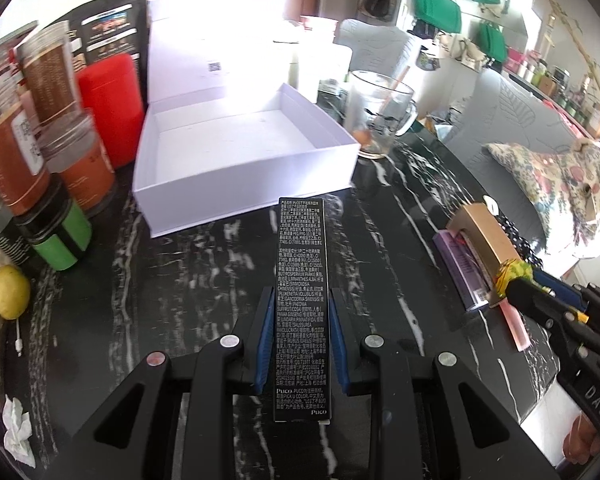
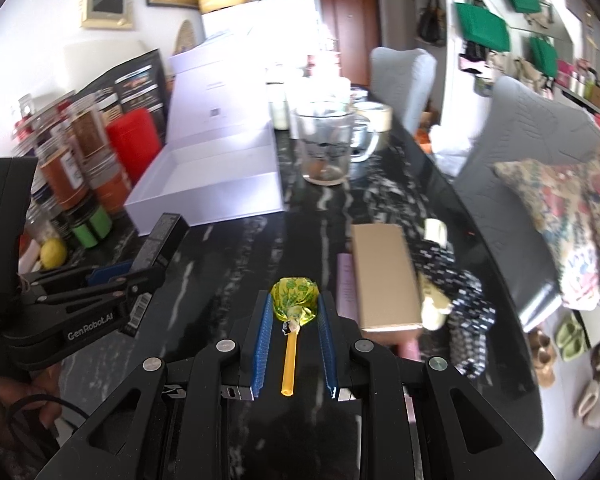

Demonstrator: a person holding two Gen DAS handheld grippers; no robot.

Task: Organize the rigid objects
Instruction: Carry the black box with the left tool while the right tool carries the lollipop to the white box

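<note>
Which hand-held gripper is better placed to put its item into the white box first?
Probably the left hand-held gripper: its black carton points straight at the open white box.

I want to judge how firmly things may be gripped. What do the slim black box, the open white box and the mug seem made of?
Slim black box: printed card, slightly glossy, sharp folded edges. Open white box: thick matte paperboard, likely rigid. Mug: clear glass, since things behind it show through.

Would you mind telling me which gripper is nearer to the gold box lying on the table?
Right. The right gripper, shut on a lollipop, is just beside the gold box. The left gripper, holding a black carton, is farther off, toward the white box.
</note>
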